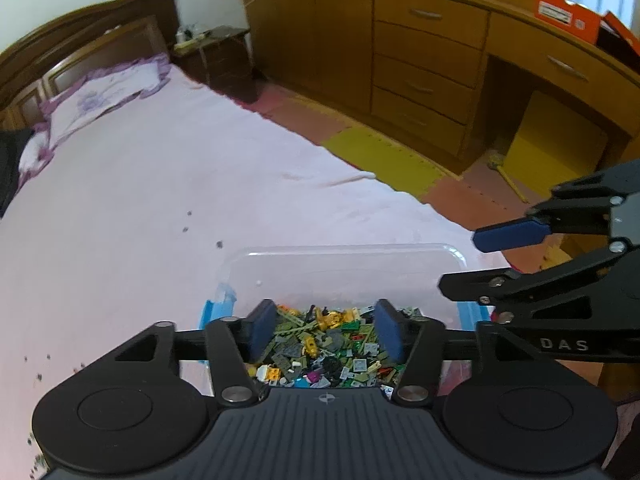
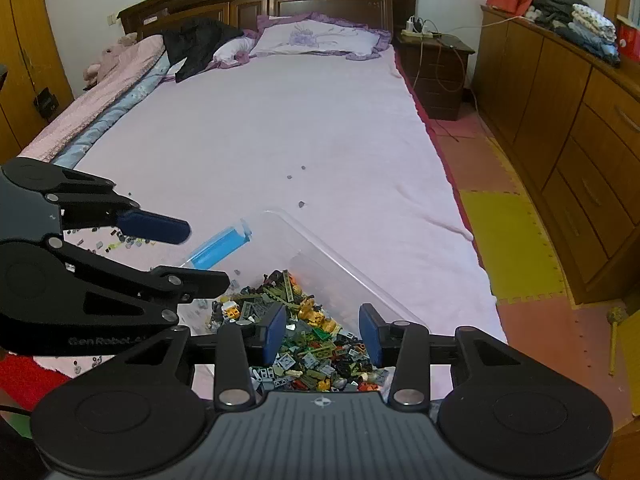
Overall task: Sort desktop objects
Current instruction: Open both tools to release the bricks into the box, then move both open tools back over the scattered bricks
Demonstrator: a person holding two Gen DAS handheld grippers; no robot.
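A clear plastic bin [image 1: 344, 268] with blue latches sits on the pink bedsheet, holding a heap of small mixed building-toy pieces [image 1: 328, 344]. My left gripper [image 1: 326, 334] is open and empty, hovering just above the heap. My right gripper [image 2: 322, 332] is also open and empty, over the same heap [image 2: 308, 336] in the bin [image 2: 348, 276]. Each gripper shows from the side in the other's view: the right one [image 1: 504, 236] at the bin's right, the left one [image 2: 160, 226] at the bin's left. Several loose pieces [image 2: 120, 240] lie on the sheet left of the bin.
The bed [image 2: 280, 120] stretches away with a purple pillow [image 2: 320, 40], black clothing [image 2: 200, 44] and a rolled quilt [image 2: 100, 108]. A few stray pieces [image 2: 301, 203] lie beyond the bin. A wooden dresser [image 1: 420, 60], nightstand [image 2: 436, 72] and foam floor mats [image 2: 516, 248] are to the right.
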